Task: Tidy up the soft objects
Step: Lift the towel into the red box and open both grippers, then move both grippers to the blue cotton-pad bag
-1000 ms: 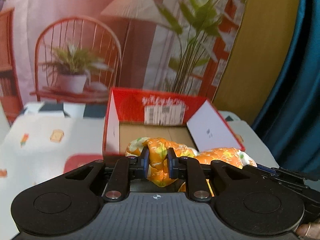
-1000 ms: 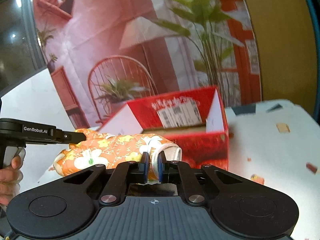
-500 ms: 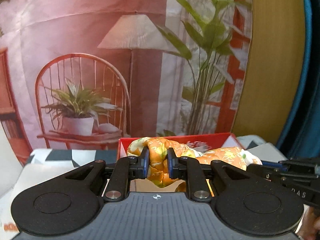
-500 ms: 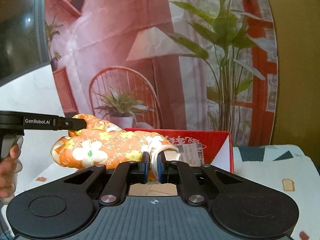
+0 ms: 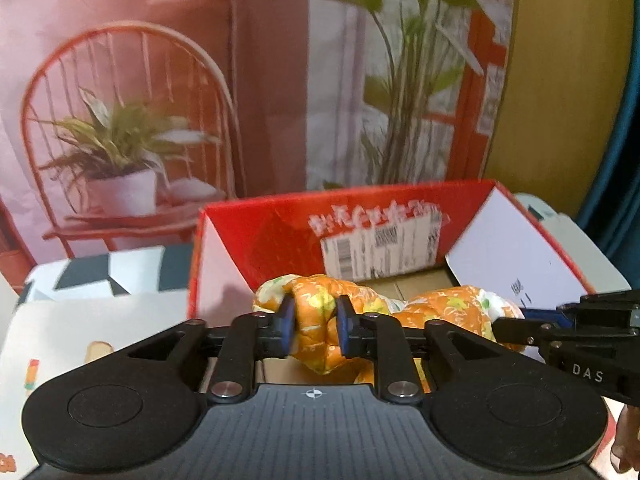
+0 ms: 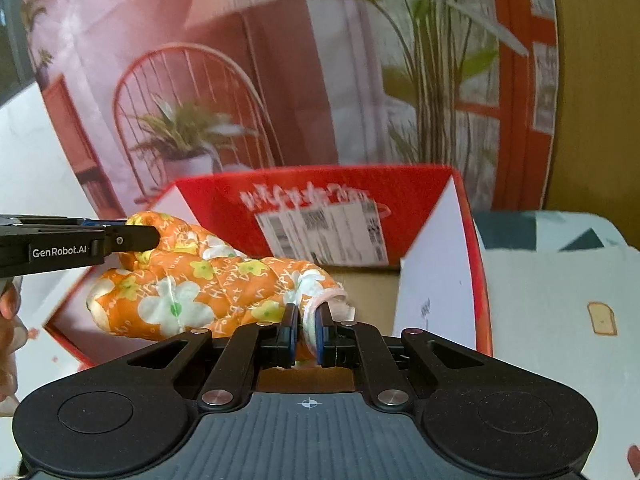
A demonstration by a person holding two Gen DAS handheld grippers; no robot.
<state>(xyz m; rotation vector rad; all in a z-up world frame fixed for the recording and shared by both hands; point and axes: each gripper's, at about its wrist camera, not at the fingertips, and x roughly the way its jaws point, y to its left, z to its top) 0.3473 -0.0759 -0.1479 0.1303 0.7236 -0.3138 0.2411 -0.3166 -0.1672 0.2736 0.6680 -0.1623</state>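
While gripped: mitt [image 6: 208,288] over box [image 6: 432,272]

Quilted cloth mitt [image 6: 208,292]; glossy cardboard box [image 6: 412,196].

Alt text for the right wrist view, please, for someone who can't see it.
The right gripper pinches the pink-trimmed edge of an orange flowered padded cloth held over an open red cardboard box. The left gripper holds the cloth's far end, in front of a printed backdrop.
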